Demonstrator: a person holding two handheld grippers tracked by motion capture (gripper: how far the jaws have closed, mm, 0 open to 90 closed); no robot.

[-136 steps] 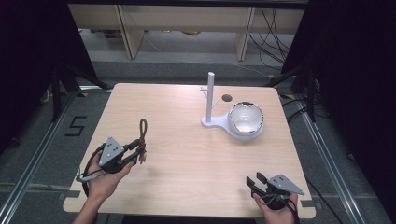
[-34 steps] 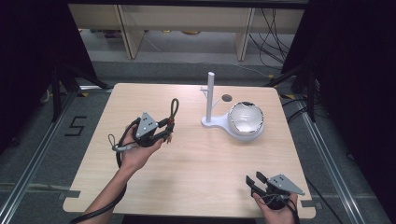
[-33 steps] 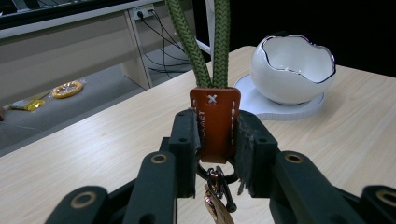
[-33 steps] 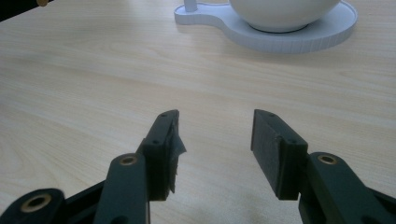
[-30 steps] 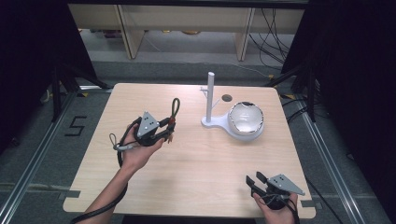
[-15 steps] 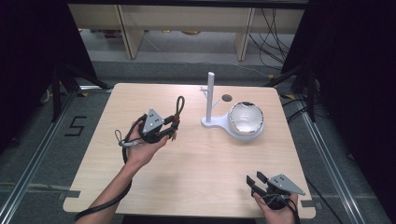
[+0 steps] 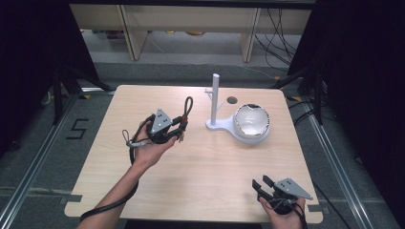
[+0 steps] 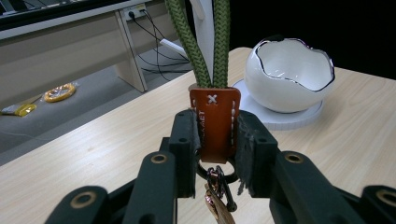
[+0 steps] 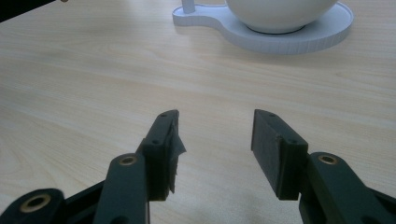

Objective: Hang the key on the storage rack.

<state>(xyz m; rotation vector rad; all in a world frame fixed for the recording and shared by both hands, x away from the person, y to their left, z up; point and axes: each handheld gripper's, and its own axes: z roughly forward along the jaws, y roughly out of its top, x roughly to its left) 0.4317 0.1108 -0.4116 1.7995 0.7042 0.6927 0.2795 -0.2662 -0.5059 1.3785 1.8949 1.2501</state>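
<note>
Left tool (image 7: 177, 130) clamped on brown leather tab of olive-green rope-loop keychain (image 7: 185, 110), loop standing upright, just left of white stand's post (image 7: 215, 98) and nearer than right tool (image 7: 261, 185), gaping empty at surface's (image 7: 215, 162) near edge.

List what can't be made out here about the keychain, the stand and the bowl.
- Keychain: the rope loop's top is cut off by the upper edge of the left gripper view; the metal clip below the leather tab is half hidden by the left gripper.
- Stand post: its small side hook is too small in the high view to read its shape.
- Bowl: its top is cut off by the upper edge of the right gripper view.
</note>
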